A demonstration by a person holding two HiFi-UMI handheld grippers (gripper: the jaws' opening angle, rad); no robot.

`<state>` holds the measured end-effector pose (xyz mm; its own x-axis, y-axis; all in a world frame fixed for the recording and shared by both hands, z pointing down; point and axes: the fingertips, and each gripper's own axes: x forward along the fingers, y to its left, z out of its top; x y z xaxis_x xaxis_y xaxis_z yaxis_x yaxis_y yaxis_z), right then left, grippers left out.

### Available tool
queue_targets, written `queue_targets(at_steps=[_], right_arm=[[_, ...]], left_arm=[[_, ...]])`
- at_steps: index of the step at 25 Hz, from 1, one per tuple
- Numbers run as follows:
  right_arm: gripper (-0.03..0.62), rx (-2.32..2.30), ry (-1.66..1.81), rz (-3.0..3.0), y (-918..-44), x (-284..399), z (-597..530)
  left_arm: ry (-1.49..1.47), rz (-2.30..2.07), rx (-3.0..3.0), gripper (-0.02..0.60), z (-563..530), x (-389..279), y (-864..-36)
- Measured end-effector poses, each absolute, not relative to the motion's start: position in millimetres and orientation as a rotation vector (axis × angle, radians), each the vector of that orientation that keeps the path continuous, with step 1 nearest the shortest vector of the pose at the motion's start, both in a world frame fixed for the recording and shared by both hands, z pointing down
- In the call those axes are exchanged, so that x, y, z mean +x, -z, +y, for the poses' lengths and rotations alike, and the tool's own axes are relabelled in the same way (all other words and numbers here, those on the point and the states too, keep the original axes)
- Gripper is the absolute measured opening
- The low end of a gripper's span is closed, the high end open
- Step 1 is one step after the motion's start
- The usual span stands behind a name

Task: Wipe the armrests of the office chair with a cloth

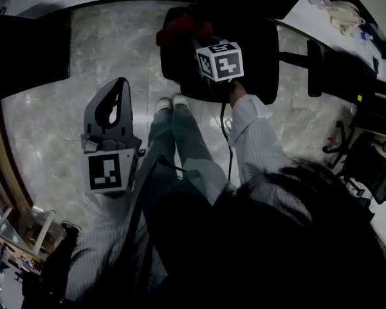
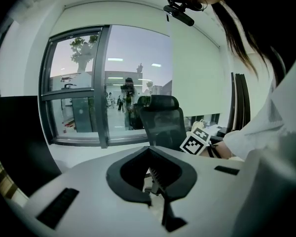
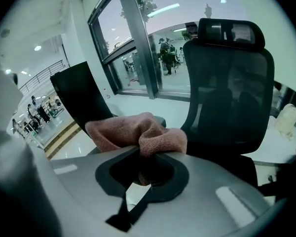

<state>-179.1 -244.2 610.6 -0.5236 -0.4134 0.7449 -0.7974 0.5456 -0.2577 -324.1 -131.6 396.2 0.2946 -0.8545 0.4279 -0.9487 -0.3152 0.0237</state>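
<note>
The right tool (image 3: 140,154) is clamped on a bunched pink terry cloth (image 3: 138,132). The cloth's loose folds point forward as a wiping pad, just before the black mesh-backed office chair (image 3: 227,88) and what looks like its near armrest (image 3: 159,119). The left tool (image 2: 155,179), jaws together and empty, hangs aside, out of the way.

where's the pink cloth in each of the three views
Head view: cloth at upper centre, just up-left of the marker cube.
Left gripper view: not in it.
Right gripper view: cloth at centre, pinched in the right tool.
Shared landmark: the black office chair, seen in all three.
</note>
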Motion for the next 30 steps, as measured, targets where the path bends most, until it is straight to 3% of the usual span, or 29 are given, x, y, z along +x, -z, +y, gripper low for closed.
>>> queue_targets(at_steps=[11, 24, 30], right_arm=[[0.023, 1.042, -0.679, -2.048, -619, -201, -337], [0.024, 0.658, -0.679, -2.236, -584, -236, -140], [0.025, 0.746, -0.735, -2.263, -574, -228, -126]], left_arm=[[-0.496, -1.708, 2.224, 0.004, -129, -359, -401], [-0.419, -1.692, 2.334, 0.004, -158, -324, -374], [-0.414, -1.683, 2.378, 0.004, -152, -309, -361]])
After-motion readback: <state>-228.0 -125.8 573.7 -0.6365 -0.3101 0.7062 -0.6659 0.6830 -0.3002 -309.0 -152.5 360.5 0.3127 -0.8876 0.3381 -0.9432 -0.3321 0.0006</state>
